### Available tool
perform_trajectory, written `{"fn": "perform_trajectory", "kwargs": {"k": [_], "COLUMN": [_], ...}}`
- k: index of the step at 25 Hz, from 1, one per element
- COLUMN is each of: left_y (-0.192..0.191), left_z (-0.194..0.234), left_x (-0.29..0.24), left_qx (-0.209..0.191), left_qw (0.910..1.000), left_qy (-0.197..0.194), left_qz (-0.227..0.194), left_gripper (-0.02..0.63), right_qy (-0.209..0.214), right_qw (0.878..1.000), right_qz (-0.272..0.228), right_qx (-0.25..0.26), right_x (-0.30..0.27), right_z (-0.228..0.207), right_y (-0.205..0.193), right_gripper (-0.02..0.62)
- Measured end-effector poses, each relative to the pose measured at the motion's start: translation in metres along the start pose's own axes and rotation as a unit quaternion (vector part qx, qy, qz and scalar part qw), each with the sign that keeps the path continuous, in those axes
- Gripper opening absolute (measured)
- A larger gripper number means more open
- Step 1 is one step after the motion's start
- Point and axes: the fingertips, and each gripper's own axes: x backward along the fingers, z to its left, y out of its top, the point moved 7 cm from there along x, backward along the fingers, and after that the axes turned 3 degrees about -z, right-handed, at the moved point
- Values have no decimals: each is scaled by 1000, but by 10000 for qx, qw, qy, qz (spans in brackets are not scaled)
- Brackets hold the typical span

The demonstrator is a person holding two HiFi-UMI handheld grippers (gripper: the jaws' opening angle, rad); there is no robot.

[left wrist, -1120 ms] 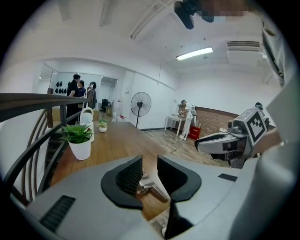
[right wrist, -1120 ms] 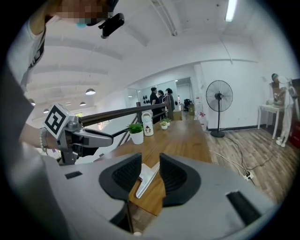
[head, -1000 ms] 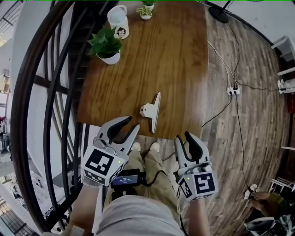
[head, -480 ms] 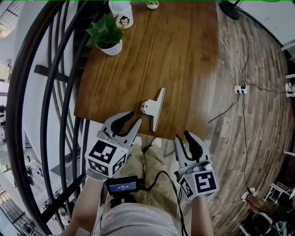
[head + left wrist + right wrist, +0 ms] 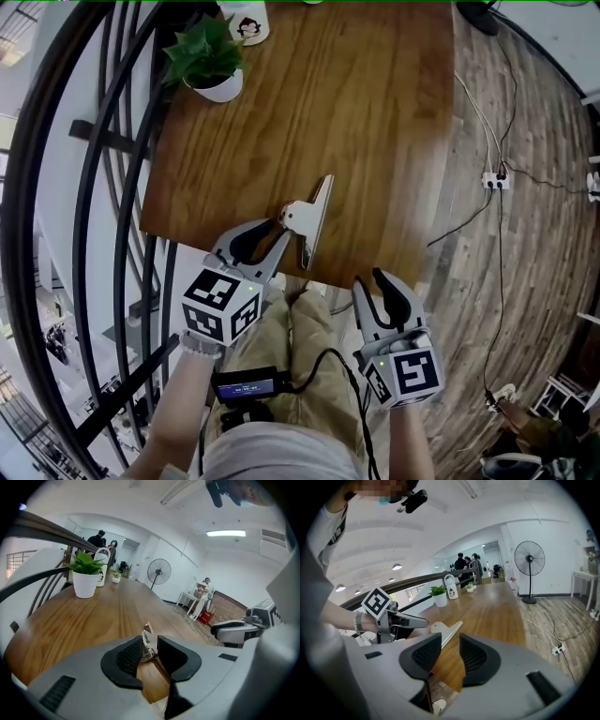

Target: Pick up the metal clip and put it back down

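The metal clip point(image 5: 307, 217) lies on the wooden table point(image 5: 337, 103) close to its front edge, handles toward the left. My left gripper point(image 5: 277, 231) is at that edge, its tips right next to the clip's handles and its jaws open. In the left gripper view the clip point(image 5: 147, 631) shows through the gap of that gripper point(image 5: 150, 642), with neither pad pressing on it. My right gripper point(image 5: 373, 279) hangs open off the table, in front of the edge. The right gripper view looks past that gripper point(image 5: 450, 639) at the clip point(image 5: 446, 633) and the left gripper's fingers point(image 5: 410, 620).
A potted plant point(image 5: 208, 61) and a white jug point(image 5: 246, 19) stand at the table's far left. A black curved railing point(image 5: 122, 187) runs along the left side. A power strip with cables point(image 5: 494, 180) lies on the plank floor to the right. The person's legs are under the front edge.
The left gripper has come forward to the table's front edge, up to the clip's handles, and rolled a little. The right gripper stays in front of the edge. The clip has not moved.
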Motion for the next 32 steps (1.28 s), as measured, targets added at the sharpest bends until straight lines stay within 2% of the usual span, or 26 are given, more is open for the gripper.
{"fn": "perform_trajectory", "kwargs": {"k": [4, 15, 20, 27, 32], "left_y": [-6, -16, -15, -13, -9], "left_z": [2, 2, 4, 8, 3], "left_x": [-9, -32, -36, -37, -37], "left_qx": [195, 424, 514, 539, 616], "left_qw": [9998, 9989, 9986, 9985, 9980], "left_qy": [78, 125, 103, 130, -36], "left_qz": [16, 154, 75, 12, -97], "left_gripper": [132, 132, 132, 78, 57], "right_qy": [41, 108, 117, 137, 151], "right_qw": [10000, 9998, 9998, 9997, 9997], "right_qz": [64, 133, 161, 185, 179], "right_qx": [-5, -37, -40, -45, -30], "right_x": [-2, -6, -10, -13, -12], "right_z": [-7, -23, -27, -26, -25], "right_y": [-5, -15, -16, -18, -18], "right_gripper": [132, 132, 131, 132, 131]}}
